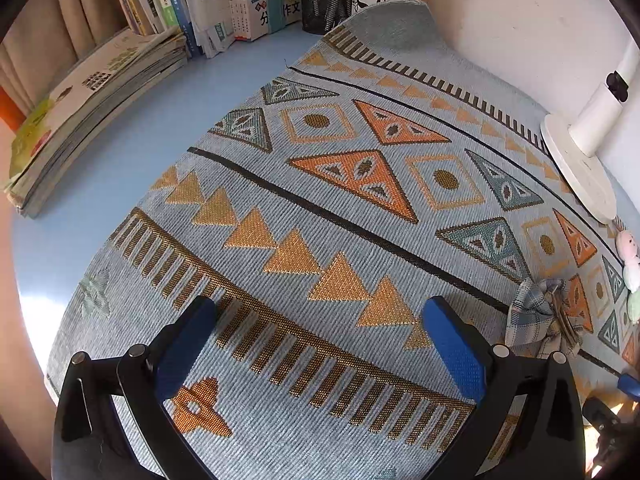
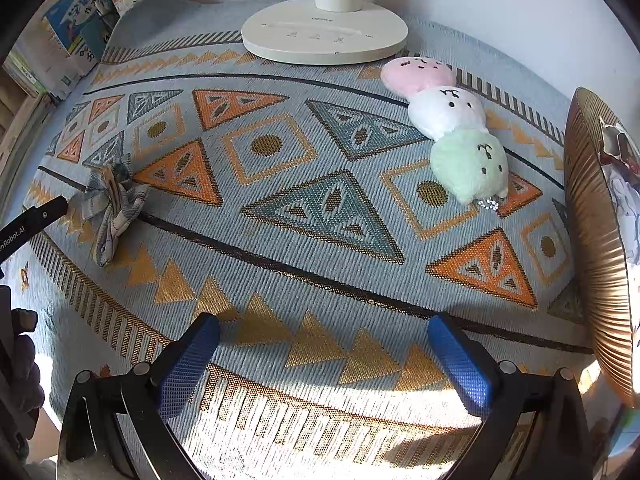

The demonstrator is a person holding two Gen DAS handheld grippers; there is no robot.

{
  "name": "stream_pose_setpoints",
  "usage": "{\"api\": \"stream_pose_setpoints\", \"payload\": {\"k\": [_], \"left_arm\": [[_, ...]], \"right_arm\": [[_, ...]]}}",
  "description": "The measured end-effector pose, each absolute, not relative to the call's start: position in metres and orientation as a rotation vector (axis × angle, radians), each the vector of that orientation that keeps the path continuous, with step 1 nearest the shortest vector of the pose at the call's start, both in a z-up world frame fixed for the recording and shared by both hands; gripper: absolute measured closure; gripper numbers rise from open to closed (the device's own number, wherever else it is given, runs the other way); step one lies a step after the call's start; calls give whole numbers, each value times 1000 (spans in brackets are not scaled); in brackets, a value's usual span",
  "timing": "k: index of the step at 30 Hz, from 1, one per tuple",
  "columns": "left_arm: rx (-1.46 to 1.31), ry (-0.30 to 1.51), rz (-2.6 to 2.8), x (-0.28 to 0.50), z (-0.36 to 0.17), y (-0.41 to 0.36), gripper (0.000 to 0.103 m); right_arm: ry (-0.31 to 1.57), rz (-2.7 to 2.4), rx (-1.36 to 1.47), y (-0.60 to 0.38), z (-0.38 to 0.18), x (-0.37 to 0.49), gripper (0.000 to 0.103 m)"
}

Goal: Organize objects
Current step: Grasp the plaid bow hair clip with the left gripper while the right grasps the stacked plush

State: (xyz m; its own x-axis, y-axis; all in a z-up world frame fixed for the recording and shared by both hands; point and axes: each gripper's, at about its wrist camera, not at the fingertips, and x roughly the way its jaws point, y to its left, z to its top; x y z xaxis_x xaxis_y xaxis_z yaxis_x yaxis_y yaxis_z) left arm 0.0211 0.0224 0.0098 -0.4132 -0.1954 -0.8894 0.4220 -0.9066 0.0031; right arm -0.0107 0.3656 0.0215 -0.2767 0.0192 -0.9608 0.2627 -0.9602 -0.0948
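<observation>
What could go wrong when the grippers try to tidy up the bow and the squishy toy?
1. The plaid bow is floppy fabric lying flat on the woven mat; a gripper might pinch the mat too and drag it.
2. The plush toy lies close to the lamp base, so reaching in could bump the lamp.
3. Both the left gripper and right gripper are open and near each other; they might collide.

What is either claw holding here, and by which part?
Nothing. The left claw and right claw are both open over the patterned mat, empty.
</observation>
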Motion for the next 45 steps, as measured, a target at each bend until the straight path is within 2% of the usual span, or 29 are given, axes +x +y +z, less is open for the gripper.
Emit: {"api": "stream_pose_setpoints", "payload": {"k": [8,13,16,20,23,30,32,37,39,40,42,43,45], "left_arm": [[1454,318,-2335,14,8,19,0],[1543,308,-2326,3,7,14,0],[1627,338,-2277,0,11,12,1],[1775,449,-2412,-2,22,31,1],[1859,438,-2524,-5,33,62,1],[2000,401,-2612,-22,31,111,1],[2018,405,-2587,-25,28,115,1],[2024,356,-2546,-34,20,119,3],[2016,317,-2540,-36,21,121,6],[2005,294,-2541,-37,22,122,12],[1986,225,-2546,-38,25,124,28],[1983,197,-2551,-39,27,125,41],[1995,231,-2573,-39,29,122,54]], "right_arm": [[404,-2248,1884,375,17,-26,0],[272,-2263,1916,395,28,-41,1],[264,-2358,1886,407,53,-58,2],[333,-2369,1895,418,86,-99,2],[459,-2275,1967,416,96,-129,2],[750,-1938,2107,384,56,-172,2],[810,-1890,2159,386,41,-177,5],[715,-1786,2242,395,18,-185,23],[691,-1784,2243,397,16,-186,28],[661,-1791,2232,397,18,-186,37],[656,-1840,2210,397,24,-185,44],[659,-1866,2203,398,26,-184,51],[616,-1901,2187,397,32,-181,53]]}}
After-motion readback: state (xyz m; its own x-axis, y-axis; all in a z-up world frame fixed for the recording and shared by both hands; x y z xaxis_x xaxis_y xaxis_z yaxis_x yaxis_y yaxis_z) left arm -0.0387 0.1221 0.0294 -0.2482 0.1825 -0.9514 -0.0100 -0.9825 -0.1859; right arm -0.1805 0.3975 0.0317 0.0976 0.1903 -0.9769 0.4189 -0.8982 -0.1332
